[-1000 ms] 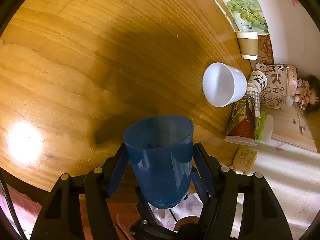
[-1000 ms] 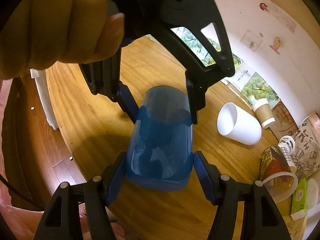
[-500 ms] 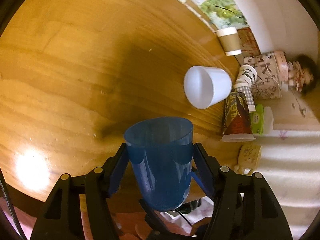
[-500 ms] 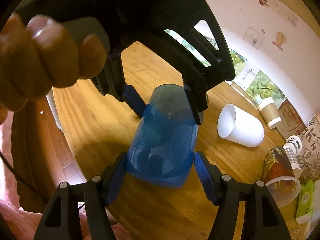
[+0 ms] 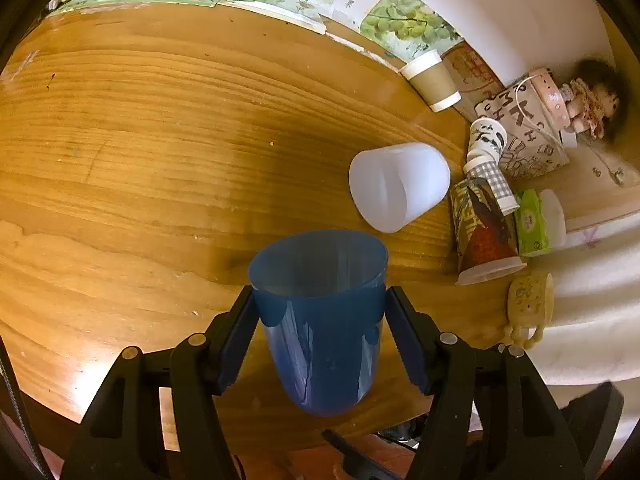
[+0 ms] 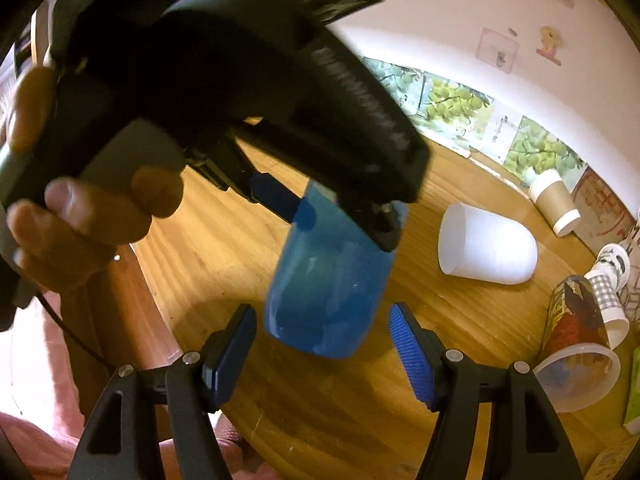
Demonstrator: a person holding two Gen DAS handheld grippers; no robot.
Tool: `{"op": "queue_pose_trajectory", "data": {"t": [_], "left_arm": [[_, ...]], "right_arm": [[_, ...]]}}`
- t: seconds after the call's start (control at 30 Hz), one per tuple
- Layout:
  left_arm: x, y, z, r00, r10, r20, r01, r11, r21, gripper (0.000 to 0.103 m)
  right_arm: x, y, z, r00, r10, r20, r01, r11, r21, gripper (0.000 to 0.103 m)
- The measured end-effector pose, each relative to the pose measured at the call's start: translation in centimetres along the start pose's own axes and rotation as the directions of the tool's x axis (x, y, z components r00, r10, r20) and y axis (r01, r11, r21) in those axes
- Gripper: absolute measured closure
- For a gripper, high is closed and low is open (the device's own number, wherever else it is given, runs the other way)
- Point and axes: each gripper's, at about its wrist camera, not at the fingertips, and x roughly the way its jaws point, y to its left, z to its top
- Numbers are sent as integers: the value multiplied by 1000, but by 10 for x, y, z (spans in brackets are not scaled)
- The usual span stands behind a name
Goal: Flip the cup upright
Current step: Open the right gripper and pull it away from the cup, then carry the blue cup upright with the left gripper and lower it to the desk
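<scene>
The translucent blue cup (image 5: 320, 320) is held above the near edge of the wooden table (image 5: 140, 152), clear of its surface. It is pinched just below the rim by the blue pads of the left gripper (image 5: 320, 312), one pad on each side of the wall. In the left wrist view the open mouth faces away from the camera and the rounded base comes toward it; whether the cup is truly vertical cannot be told through the fisheye. A grip near the rim probably leaves the base free to be set down.

The right gripper (image 6: 324, 336) is spread wide, its pads standing on either side of the cup's base without touching it, so the hold is judged to belong to the left side alone. The hand (image 6: 80, 216) on the left tool is seen beside it.

Beyond, a white cup (image 5: 400, 184) lies on its side, with paper cups (image 5: 430, 80) and clutter near the wall.
</scene>
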Motion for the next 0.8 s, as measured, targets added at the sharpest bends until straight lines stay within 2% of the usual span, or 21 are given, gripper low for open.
{"op": "queue_pose_trajectory", "data": {"t": [0.27, 0.43, 0.67, 0.8], "left_arm": [[-9, -4, -6, 992, 29, 122, -32, 999, 24, 35], [-10, -6, -9, 985, 56, 163, -64, 997, 47, 35], [-15, -18, -23, 962, 112, 249, -146, 982, 123, 35], [-17, -29, -39, 939, 136, 316, -200, 963, 179, 35]], "right_arm": [[-6, -30, -6, 999, 39, -18, -38, 998, 52, 33], [-11, -39, -10, 998, 52, -31, -50, 997, 57, 33], [-17, -51, -15, 995, 83, -51, -79, 993, 82, 33], [-20, -54, -16, 994, 91, -53, -88, 994, 68, 33]]}}
